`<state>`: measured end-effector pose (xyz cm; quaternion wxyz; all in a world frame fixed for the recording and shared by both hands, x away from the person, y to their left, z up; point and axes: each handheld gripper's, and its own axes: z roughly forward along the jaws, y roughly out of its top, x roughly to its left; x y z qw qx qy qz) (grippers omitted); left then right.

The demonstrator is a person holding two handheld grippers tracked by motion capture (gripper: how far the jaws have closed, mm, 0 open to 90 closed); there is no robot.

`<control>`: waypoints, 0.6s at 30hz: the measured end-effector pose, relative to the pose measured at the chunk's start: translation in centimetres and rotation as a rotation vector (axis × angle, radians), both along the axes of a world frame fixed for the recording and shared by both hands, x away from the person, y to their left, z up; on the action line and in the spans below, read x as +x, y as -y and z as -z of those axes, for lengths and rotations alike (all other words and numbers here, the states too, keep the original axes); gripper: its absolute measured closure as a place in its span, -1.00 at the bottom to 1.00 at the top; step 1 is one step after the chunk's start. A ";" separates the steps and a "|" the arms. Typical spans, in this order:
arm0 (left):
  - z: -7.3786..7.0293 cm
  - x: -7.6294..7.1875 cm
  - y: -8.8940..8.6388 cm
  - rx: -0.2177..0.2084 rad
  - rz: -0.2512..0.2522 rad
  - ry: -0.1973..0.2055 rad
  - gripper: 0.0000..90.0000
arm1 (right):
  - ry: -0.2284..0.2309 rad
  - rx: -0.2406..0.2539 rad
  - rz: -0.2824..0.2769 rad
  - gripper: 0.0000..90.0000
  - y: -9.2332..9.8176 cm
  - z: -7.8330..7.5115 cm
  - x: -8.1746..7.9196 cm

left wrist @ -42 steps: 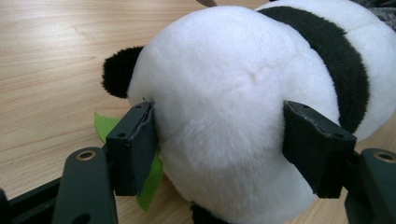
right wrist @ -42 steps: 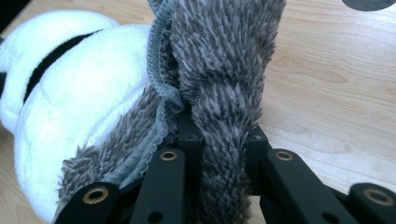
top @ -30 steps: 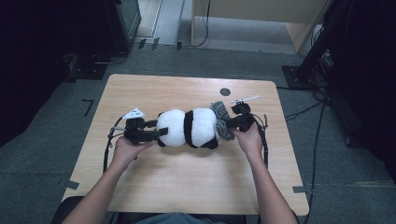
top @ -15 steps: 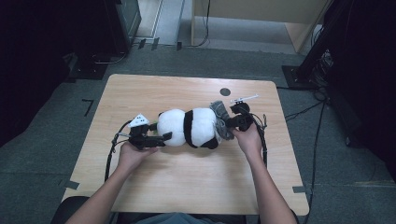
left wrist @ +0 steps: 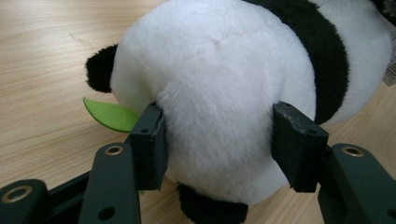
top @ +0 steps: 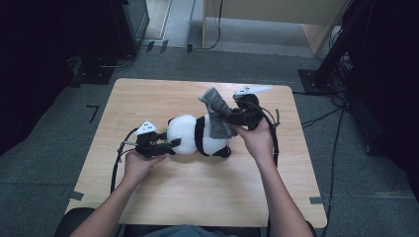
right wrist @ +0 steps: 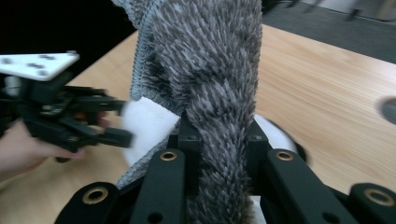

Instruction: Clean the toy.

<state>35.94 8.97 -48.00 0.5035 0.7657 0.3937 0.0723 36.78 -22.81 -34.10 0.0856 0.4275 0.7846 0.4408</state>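
Two soft things sit between the grippers on the pale wood-grain table [top: 163, 197]: a plump panda plush [top: 197, 138] of short white and black pile, lying on its side near the middle of the tabletop, and a shaggy grey cloth [top: 217, 116] with a knitted edge, draped up from the panda's back end. A flat green felt leaf [left wrist: 112, 114] pokes out beside the panda's black ear in the left gripper view. The left gripper [top: 170, 144], a black frame with a grey three-cornered plate on top, has just been closing its jaws; the rounded white head now lies between them, the fur pressed in at both pads, so it is clamped on the panda plush. The right gripper [top: 232, 118] is raised above the table, its jaws drawn close together and pinching a thick fold of the grey cloth. In the right gripper view that fold hides most of the panda, and the left gripper beyond it is blurred. The panda's face is turned out of sight.
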 end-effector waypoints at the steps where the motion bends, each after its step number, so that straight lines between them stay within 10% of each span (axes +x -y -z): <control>1: 0.0 0.0 0.0 -0.005 0.000 -0.002 -0.04 | -0.003 -0.002 -0.021 0.71 -0.9 0.0 0.1; 18: -0.3 -0.2 -0.1 -0.006 0.000 0.005 0.00 | -0.152 0.047 -0.171 0.70 -10.9 5.2 3.1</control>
